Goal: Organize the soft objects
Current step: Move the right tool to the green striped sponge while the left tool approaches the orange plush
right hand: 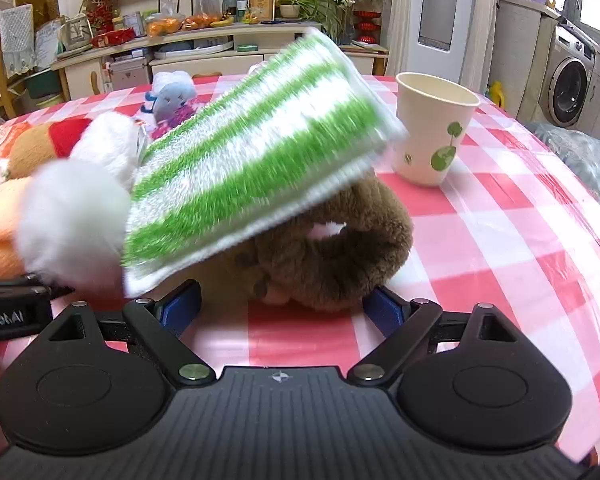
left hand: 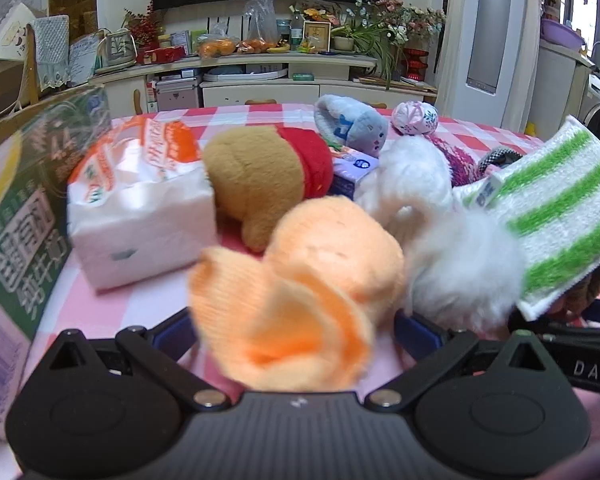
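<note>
My left gripper (left hand: 296, 334) is open, and a soft orange knit toy (left hand: 300, 292) lies between its blue fingertips (left hand: 178, 336). Behind the toy are a brown bear plush in a red shirt (left hand: 268, 176) and a white fluffy plush (left hand: 440, 232). My right gripper (right hand: 282, 308) is open too. A dark brown plush (right hand: 332, 256) lies between its fingertips (right hand: 384, 308) on the table. A green-and-white striped cloth pad (right hand: 256, 160) rests tilted over that plush; it also shows in the left wrist view (left hand: 552, 216). Both views are blurred.
The table has a pink checked cloth (right hand: 500, 240). A paper cup (right hand: 432, 128) stands right of the pad. A tissue pack (left hand: 140, 208) and a green box (left hand: 16, 208) are at the left. A blue-grey plush (left hand: 352, 124) and a pink ball (left hand: 414, 118) lie far back.
</note>
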`<action>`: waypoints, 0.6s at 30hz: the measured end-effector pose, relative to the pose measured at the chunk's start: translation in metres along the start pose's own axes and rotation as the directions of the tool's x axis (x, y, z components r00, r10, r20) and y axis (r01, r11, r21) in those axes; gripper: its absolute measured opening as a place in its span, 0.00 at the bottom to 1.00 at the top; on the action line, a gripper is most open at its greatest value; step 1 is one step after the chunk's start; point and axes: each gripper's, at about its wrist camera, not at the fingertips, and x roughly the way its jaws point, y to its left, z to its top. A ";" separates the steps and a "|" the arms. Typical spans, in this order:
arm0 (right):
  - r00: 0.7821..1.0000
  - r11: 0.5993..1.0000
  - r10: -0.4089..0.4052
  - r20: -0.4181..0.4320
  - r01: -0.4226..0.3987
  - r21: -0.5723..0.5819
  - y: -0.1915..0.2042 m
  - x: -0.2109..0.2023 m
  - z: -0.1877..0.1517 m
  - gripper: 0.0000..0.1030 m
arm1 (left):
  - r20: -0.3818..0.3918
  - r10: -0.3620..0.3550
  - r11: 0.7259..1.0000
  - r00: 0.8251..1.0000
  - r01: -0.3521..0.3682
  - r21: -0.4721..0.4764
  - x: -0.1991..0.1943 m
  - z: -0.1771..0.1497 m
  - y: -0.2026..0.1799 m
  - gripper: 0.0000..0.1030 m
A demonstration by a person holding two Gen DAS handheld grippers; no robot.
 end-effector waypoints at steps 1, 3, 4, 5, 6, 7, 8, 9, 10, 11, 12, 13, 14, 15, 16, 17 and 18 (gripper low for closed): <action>1.000 1.000 0.005 -0.002 -0.005 -0.004 -0.002 -0.001 -0.002 1.00 | 0.008 0.000 1.000 1.000 0.000 0.000 -0.003 0.000 0.001 0.99; 1.000 1.000 0.009 -0.004 -0.009 -0.012 -0.001 -0.001 -0.003 1.00 | 0.022 0.003 1.000 1.000 -0.003 -0.003 -0.009 0.003 0.004 0.99; 1.000 1.000 0.013 -0.005 -0.013 -0.012 -0.001 -0.002 -0.003 1.00 | 0.026 0.004 1.000 1.000 -0.004 -0.007 -0.012 0.004 0.007 0.99; 1.000 1.000 0.019 -0.006 -0.019 -0.012 -0.003 -0.003 -0.004 1.00 | 0.030 0.003 1.000 1.000 -0.003 -0.011 -0.015 0.005 0.009 0.99; 1.000 1.000 0.023 -0.006 -0.023 -0.011 -0.004 -0.006 -0.006 1.00 | 0.037 0.004 1.000 0.999 -0.003 -0.014 -0.018 0.006 0.011 0.99; 1.000 1.000 0.026 -0.005 -0.026 -0.011 -0.005 -0.007 -0.007 1.00 | 0.043 0.005 1.000 0.999 -0.004 -0.015 -0.022 0.006 0.013 0.99; 1.000 0.999 0.030 -0.003 -0.030 -0.013 -0.006 -0.007 -0.006 1.00 | 0.047 0.006 1.000 0.999 -0.005 -0.016 -0.025 0.007 0.014 0.99; 0.999 0.999 0.032 0.001 -0.032 -0.016 -0.008 -0.010 -0.008 1.00 | 0.050 0.007 1.000 0.999 -0.006 -0.016 -0.028 0.007 0.016 0.99; 0.999 0.999 0.034 0.006 -0.034 -0.019 -0.009 -0.012 -0.008 1.00 | 0.053 0.008 1.000 0.999 -0.007 -0.016 -0.031 0.008 0.017 0.99; 0.999 0.999 0.037 0.011 -0.036 -0.022 -0.009 -0.015 -0.009 1.00 | 0.056 0.007 1.000 0.998 -0.006 -0.016 -0.035 0.008 0.020 0.99; 0.999 0.999 0.039 0.019 -0.039 -0.024 -0.011 -0.020 -0.013 1.00 | 0.061 0.006 1.000 0.998 -0.005 -0.016 -0.039 0.009 0.023 0.99; 0.999 0.999 0.042 0.027 -0.042 -0.028 -0.012 -0.024 -0.016 1.00 | 0.066 0.005 1.000 0.998 -0.004 -0.014 -0.044 0.009 0.026 0.99; 0.998 0.998 0.046 0.036 -0.045 -0.033 -0.013 -0.028 -0.018 1.00 | 0.073 0.006 1.000 0.997 -0.005 -0.012 -0.048 0.010 0.028 0.99; 0.998 0.998 0.049 0.044 -0.047 -0.037 -0.013 -0.030 -0.020 1.00 | 0.081 0.007 1.000 0.997 -0.006 -0.010 -0.053 0.010 0.031 0.99; 0.997 0.998 0.053 0.051 -0.051 -0.040 -0.013 -0.033 -0.021 1.00 | 0.086 0.009 1.000 0.996 -0.008 -0.008 -0.057 0.011 0.033 0.99; 0.997 0.997 0.059 0.058 -0.057 -0.044 -0.013 -0.036 -0.021 1.00 | 0.092 0.010 1.000 0.996 -0.009 -0.007 -0.061 0.012 0.036 0.99; 0.996 0.997 0.065 0.067 -0.062 -0.050 -0.012 -0.039 -0.023 1.00 | 0.099 0.009 1.000 0.995 -0.009 -0.007 -0.066 0.012 0.039 0.99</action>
